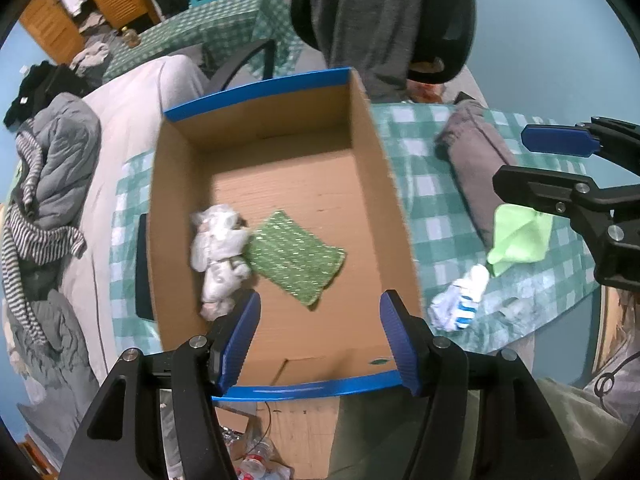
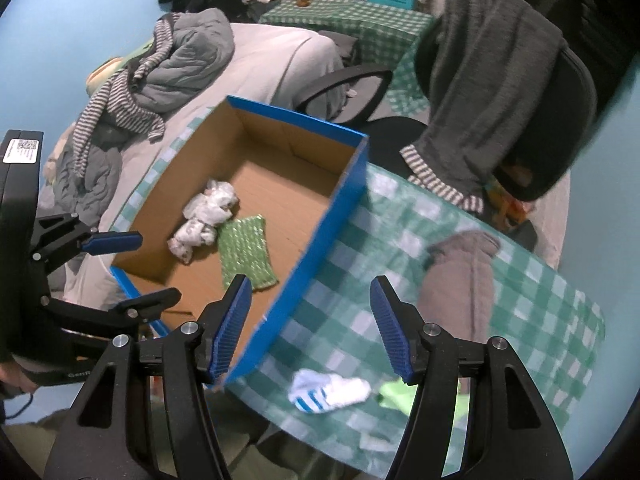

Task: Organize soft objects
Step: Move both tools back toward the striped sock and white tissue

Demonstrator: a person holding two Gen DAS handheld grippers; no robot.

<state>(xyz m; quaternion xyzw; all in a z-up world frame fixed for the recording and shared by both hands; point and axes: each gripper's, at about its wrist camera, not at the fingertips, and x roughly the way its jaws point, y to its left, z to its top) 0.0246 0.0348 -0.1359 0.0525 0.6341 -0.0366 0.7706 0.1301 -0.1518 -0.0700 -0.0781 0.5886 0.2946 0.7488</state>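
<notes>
A cardboard box (image 1: 256, 90) with blue edges stands on the green checked tablecloth (image 1: 436, 216). Inside it lie a crumpled white cloth (image 1: 220, 256) and a green knitted cloth (image 1: 296, 258), touching each other. My left gripper (image 1: 320, 336) hangs open above the box's near end with nothing between its fingers. My right gripper (image 2: 310, 312) is open and empty over the box's blue side wall (image 2: 320, 240). On the tablecloth to the right of the box lie a white and blue sock (image 2: 328, 392), a lime green cloth (image 2: 396, 394) and a folded grey garment (image 2: 460, 288).
Behind the table stands an office chair (image 2: 560, 92) with a grey garment draped over it. Left of the box is a bed (image 1: 128, 128) piled with jackets and a striped top. A second checked table (image 2: 360, 20) stands further back. Bottles lie on the floor (image 1: 256, 460).
</notes>
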